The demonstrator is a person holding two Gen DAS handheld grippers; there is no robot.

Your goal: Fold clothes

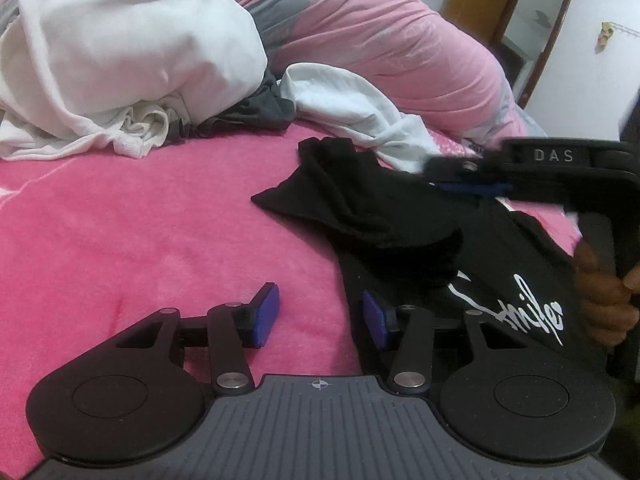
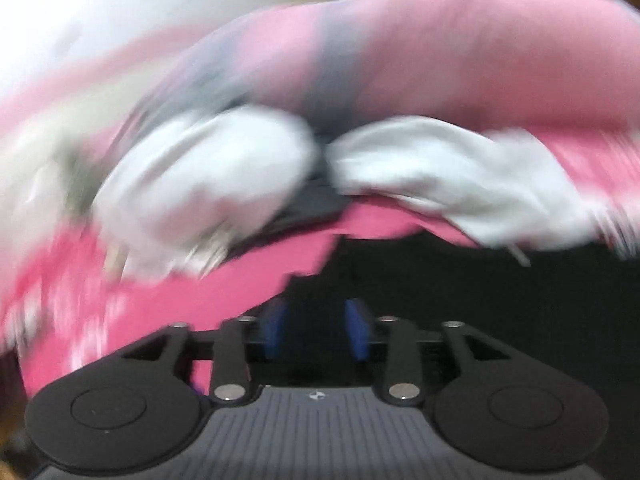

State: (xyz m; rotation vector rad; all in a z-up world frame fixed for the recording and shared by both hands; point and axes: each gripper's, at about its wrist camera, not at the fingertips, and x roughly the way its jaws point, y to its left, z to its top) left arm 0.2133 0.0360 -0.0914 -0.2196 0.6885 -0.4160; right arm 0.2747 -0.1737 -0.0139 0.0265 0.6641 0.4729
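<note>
Shirt fabric, black, is seen just beside the left gripper, whose blue pads stand partly apart with nothing between them: one pad is over bare pink blanket, the other at the shirt's near edge. The right gripper is likewise seen partly open over the black cloth in its own blurred view; whether cloth is caught between its pads cannot be told, and none is visibly pinched. In the left view that gripper is reached across the shirt's far side, held by a hand. The shirt is spread on the blanket at the right, with a rumpled flap or sleeve thrown toward the middle and white script facing up near the hand. Its long axis is judged to run roughly from the near edge away toward the white clothes, though the bunching hides the true outline. The cloth is judged light, limp and prone to sliding on the fleecy blanket; hold is best taken at a hem or shoulder corner, pinching both layers, so the panel can be drawn flat. Behind lies a pink quilt.
</note>
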